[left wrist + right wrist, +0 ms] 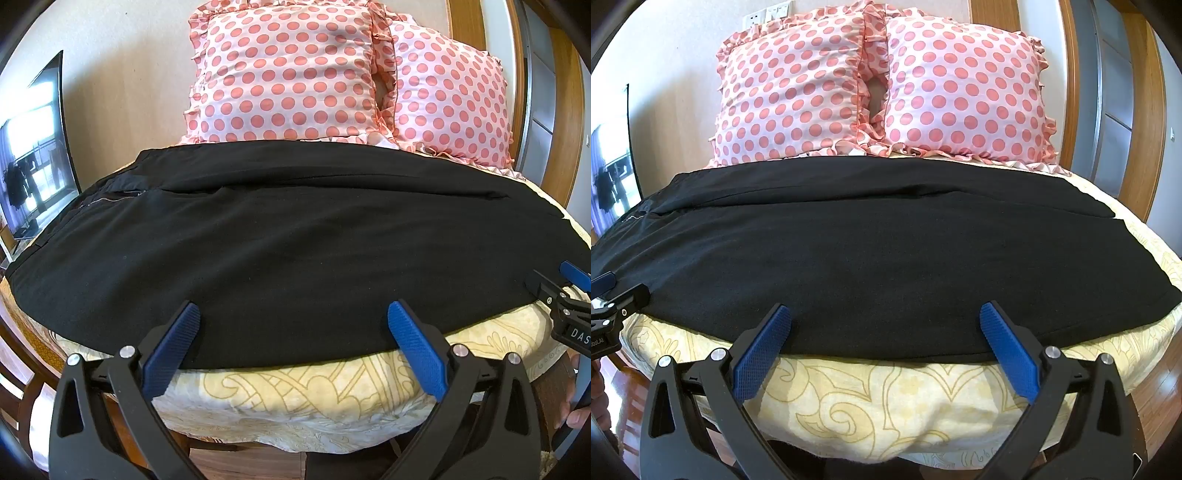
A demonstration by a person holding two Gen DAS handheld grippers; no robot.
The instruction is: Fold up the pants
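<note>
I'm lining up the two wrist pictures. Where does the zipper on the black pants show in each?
Left wrist: zipper at left, near the pants' far edge.
Right wrist: only a faint pale line at the far-left edge; cannot confirm.
Shared landmark: gap between the polka-dot pillows.

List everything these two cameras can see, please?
pants: one, black, spread flat across the bed
pillows: two, pink with red dots, upright against the wall behind the pants
bed cover: one, cream with a yellow pattern, under the pants
TV: one, dark screen, at the left by the wall
door: one, grey with a wood frame, at the right
left claw: one, black with blue pads, open at the pants' near edge
right claw: one, same colours, open at the near edge
</note>
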